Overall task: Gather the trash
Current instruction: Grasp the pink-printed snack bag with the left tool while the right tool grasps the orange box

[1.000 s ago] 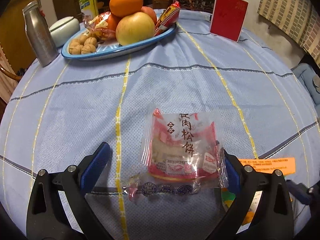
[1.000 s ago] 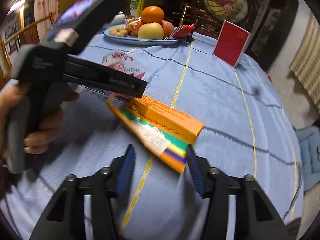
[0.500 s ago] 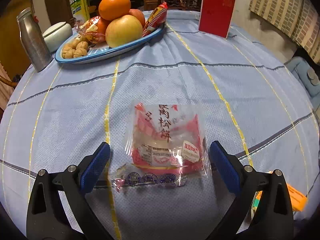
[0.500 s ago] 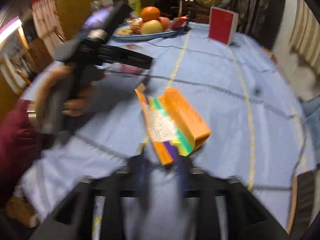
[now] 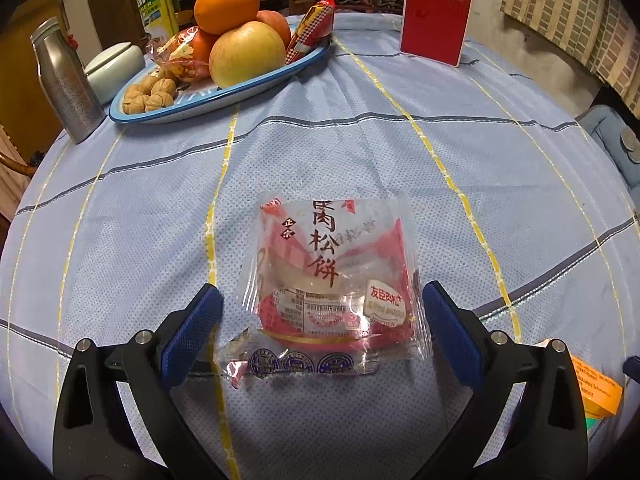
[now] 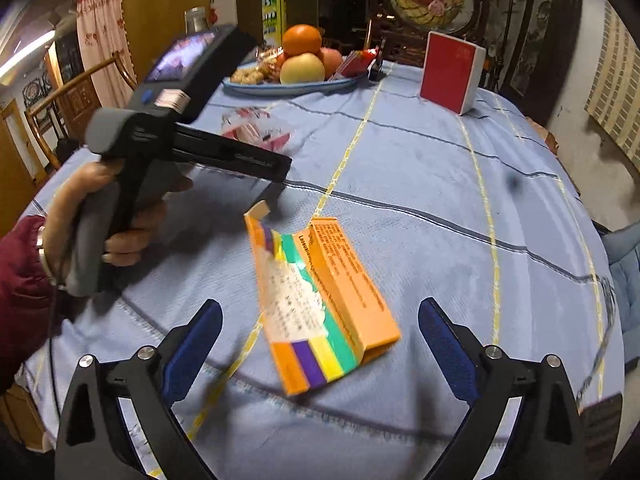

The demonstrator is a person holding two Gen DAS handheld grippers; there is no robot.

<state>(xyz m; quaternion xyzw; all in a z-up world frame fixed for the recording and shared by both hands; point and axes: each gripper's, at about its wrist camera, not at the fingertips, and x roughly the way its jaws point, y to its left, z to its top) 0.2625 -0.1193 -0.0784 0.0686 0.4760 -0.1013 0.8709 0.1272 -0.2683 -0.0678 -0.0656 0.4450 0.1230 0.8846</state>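
A crinkled clear-and-red snack wrapper (image 5: pixel 334 280) was laid flat on the blue cloth; an orange box (image 6: pixel 324 312), end flap torn open, was lying nearby.

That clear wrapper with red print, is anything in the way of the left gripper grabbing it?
Nothing visible. The wrapper lies flat on the tablecloth, and the left gripper has open jaws on either side of it.

Orange carton (image 6: pixel 320 304), rainbow stripes; red-clear wrapper (image 5: pixel 334 276); blue tablecloth (image 5: pixel 360 152).
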